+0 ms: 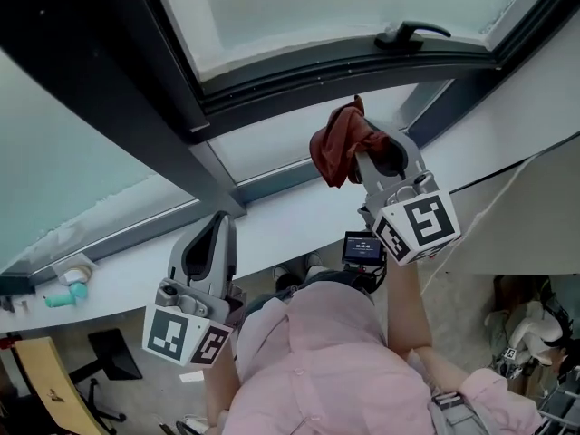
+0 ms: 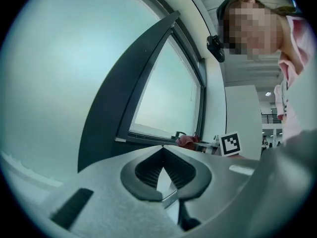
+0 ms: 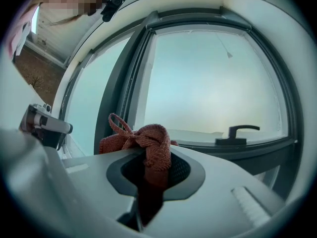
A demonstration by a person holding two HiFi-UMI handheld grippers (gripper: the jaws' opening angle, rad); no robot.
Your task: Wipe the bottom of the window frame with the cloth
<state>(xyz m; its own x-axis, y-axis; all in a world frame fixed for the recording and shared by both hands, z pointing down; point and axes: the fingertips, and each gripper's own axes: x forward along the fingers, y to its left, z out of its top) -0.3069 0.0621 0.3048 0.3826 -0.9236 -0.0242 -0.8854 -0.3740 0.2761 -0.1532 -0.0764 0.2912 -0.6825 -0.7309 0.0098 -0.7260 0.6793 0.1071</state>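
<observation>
Nearest the camera in the head view is the person's pink shirt (image 1: 313, 370), with both arms reaching out over a white sill (image 1: 272, 217). The left claw (image 1: 221, 217) hovers low over the sill. Its own view shows the left claw (image 2: 162, 153) with the jaws drawn together at the tips and nothing between them. The right claw (image 1: 370, 152) is held higher and further forward, clamped on a bunched red cloth (image 1: 339, 145). In the right gripper view, the cloth (image 3: 148, 140) sits wedged between the dark pads (image 3: 181, 170), a knotted lump and a loose loop spilling over the top towards the left.

The cloth hangs in front of the lower pane, just under the dark bottom rail of the window frame (image 1: 344, 69). Whether it touches the glass or the rail cannot be told. Beyond the rail, a black handle (image 1: 412, 33) sits on the frame to the right of the cloth. Far left on the sill lies a small teal object (image 1: 68, 295).
</observation>
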